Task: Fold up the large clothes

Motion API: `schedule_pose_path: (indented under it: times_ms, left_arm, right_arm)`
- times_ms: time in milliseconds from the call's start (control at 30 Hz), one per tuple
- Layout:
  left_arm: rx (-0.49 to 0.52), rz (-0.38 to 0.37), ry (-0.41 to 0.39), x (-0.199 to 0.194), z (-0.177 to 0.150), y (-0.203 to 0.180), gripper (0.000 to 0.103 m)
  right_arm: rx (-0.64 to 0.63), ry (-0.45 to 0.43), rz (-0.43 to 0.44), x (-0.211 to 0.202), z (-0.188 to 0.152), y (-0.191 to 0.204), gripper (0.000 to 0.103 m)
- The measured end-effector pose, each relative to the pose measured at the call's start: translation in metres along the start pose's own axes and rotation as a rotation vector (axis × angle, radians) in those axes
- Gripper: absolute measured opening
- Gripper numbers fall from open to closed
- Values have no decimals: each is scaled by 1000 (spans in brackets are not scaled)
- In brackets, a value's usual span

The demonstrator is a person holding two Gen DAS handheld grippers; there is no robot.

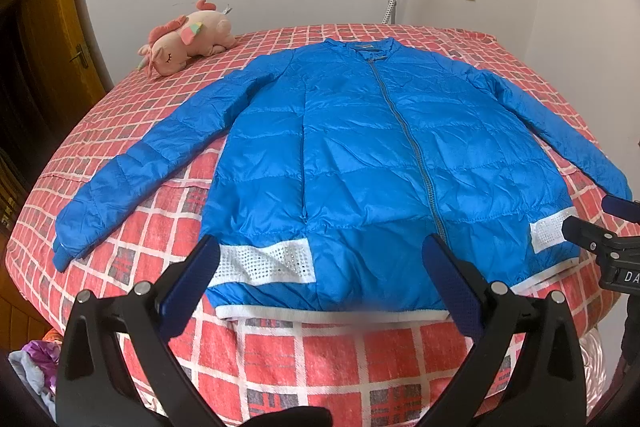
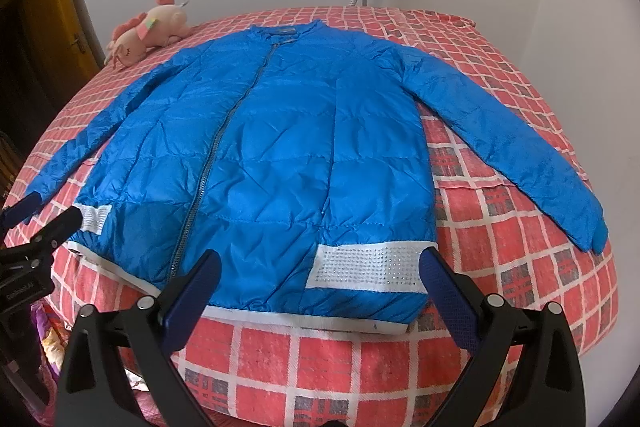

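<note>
We hold both tongs wide and empty, the left tongs point(image 1: 320, 259) and right tongs point(image 2: 320, 275) hovering over the near edge of the bed point(image 1: 320, 367), above the hem of the jacket point(image 1: 360, 155). The jacket lies flat and zipped, hem at the near edge, collar toward the far edge, sleeves spread toward either side. From here the slick quilted shell could slip from a shallow pinch, we might catch only the top layer, or a drag could pull the hem off the near edge and bunch the checked sheet.
</note>
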State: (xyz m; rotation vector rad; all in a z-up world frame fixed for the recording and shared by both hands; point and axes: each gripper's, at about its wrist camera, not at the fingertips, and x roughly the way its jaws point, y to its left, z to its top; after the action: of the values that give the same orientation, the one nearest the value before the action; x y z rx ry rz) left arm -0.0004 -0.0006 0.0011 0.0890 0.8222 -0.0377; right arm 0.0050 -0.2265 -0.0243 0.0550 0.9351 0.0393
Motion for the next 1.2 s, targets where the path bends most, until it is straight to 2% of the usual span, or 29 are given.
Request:
schedule_pose_path:
  times_ms: [1200]
  left_arm:
    - [-1,1,3,4,2,10,100]
  right_arm:
    - [2,1,1,3,2,0,99]
